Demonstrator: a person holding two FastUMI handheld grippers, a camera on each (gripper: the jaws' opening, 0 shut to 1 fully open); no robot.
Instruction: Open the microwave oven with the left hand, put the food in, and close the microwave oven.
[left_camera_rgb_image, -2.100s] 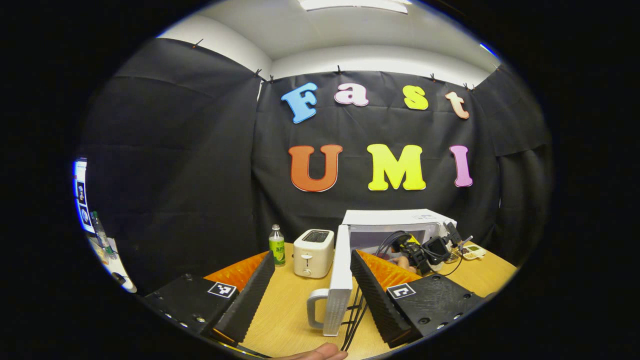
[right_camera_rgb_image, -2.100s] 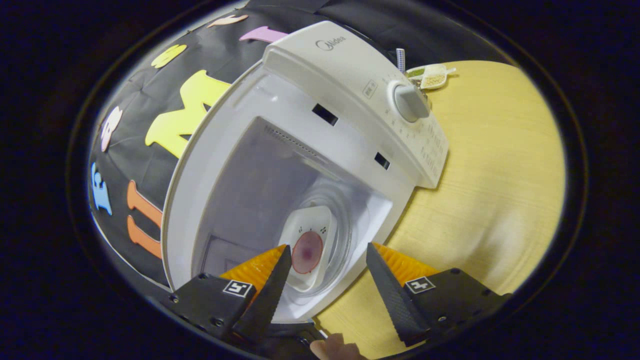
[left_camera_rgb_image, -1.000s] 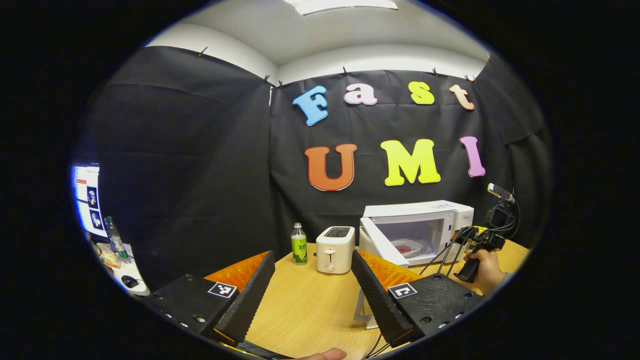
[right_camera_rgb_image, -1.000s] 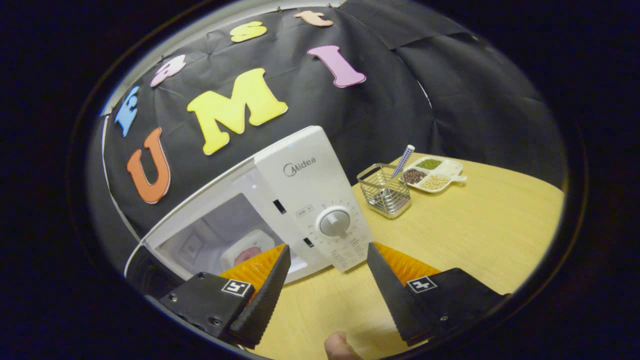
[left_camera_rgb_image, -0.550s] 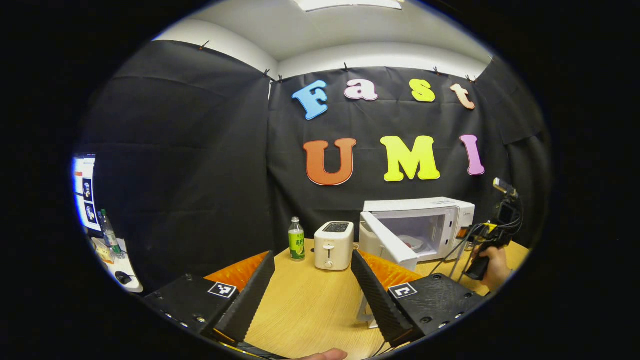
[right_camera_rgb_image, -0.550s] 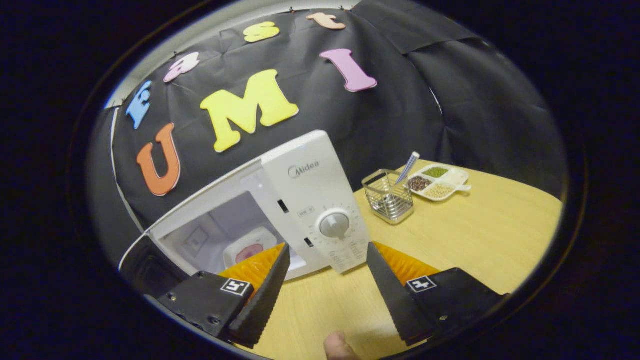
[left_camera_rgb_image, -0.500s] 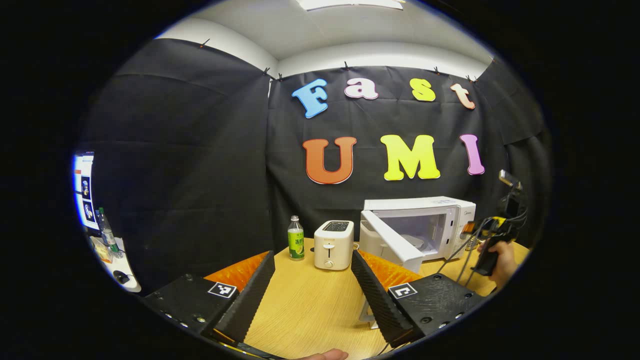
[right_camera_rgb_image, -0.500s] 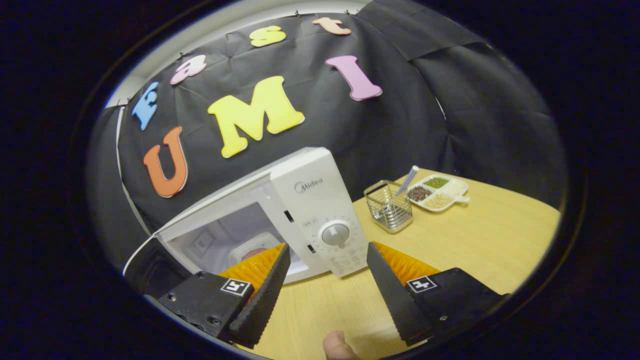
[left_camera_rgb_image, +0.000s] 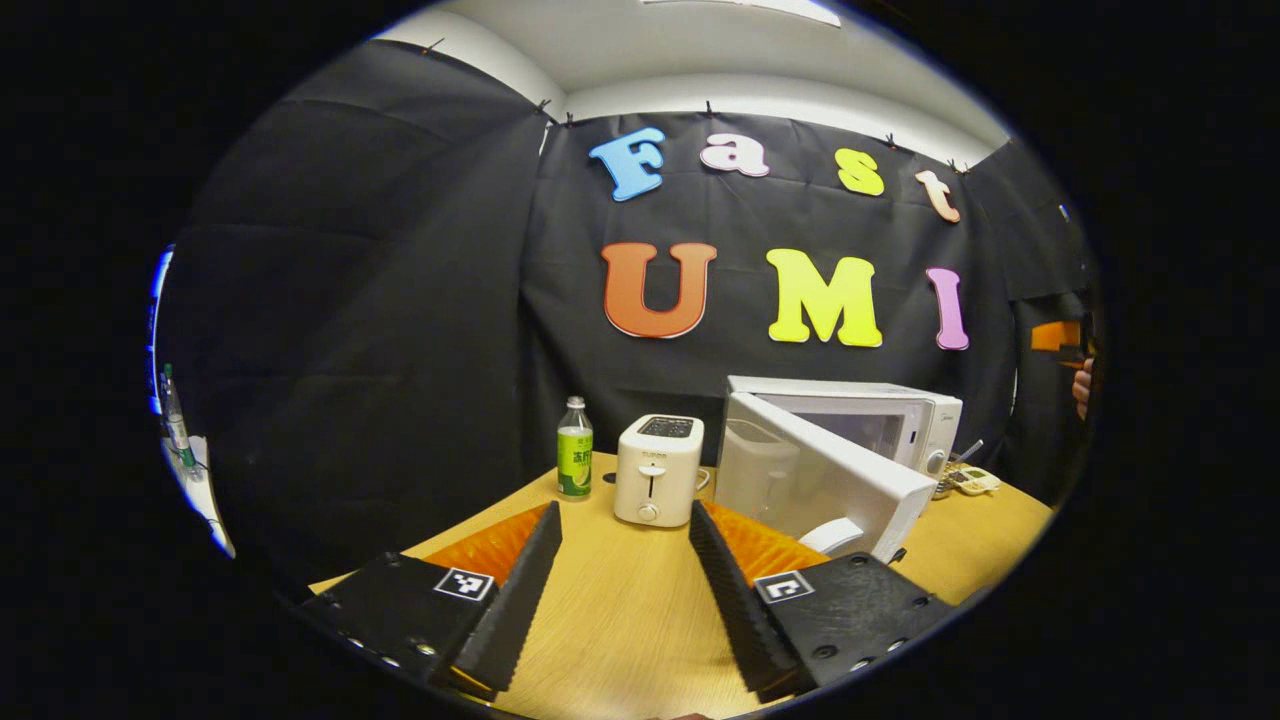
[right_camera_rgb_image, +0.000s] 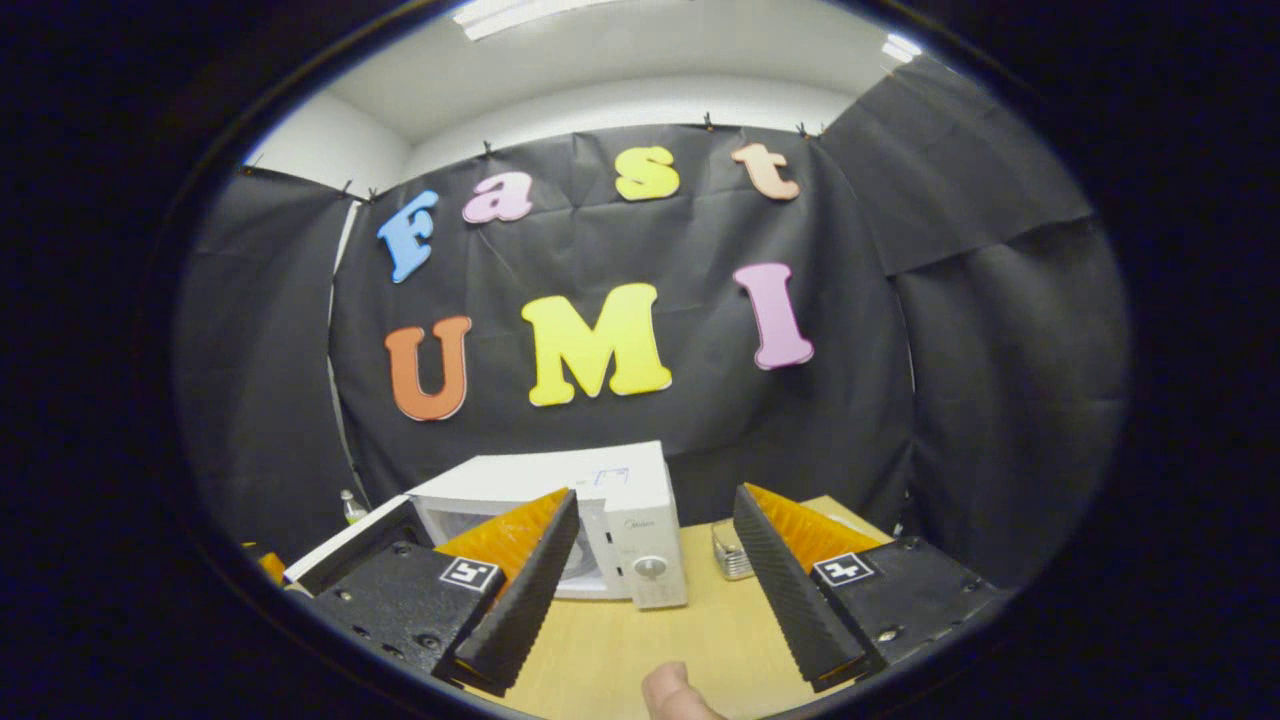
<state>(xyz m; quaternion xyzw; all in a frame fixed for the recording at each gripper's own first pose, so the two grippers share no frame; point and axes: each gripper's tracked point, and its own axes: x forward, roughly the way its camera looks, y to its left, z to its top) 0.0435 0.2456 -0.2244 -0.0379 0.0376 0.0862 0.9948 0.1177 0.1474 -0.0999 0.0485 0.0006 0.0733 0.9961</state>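
The white microwave (left_camera_rgb_image: 860, 405) stands at the back right of the wooden table (left_camera_rgb_image: 620, 620). Its door (left_camera_rgb_image: 815, 480) hangs partly open at an angle, handle (left_camera_rgb_image: 835, 535) toward me, and hides the oven's inside. My left gripper (left_camera_rgb_image: 622, 510) is open and empty, low over the table, with its right finger just in front of the door. In the right gripper view the microwave (right_camera_rgb_image: 630, 500) lies ahead and below, its door (right_camera_rgb_image: 345, 550) swung out to the left. My right gripper (right_camera_rgb_image: 655, 495) is open, holds nothing and is raised well back from the oven.
A white toaster (left_camera_rgb_image: 657, 480) and a green-labelled bottle (left_camera_rgb_image: 574, 462) stand left of the microwave. A wire basket (right_camera_rgb_image: 733, 560) sits right of the oven, with a small dish of beans (left_camera_rgb_image: 972, 480) beyond. A thumb (right_camera_rgb_image: 670, 695) shows at the bottom edge.
The right gripper let go of the plate of food inside the oven, then pulled back and rose away from it. The door has swung partway toward shut, and the left gripper has shifted a little.
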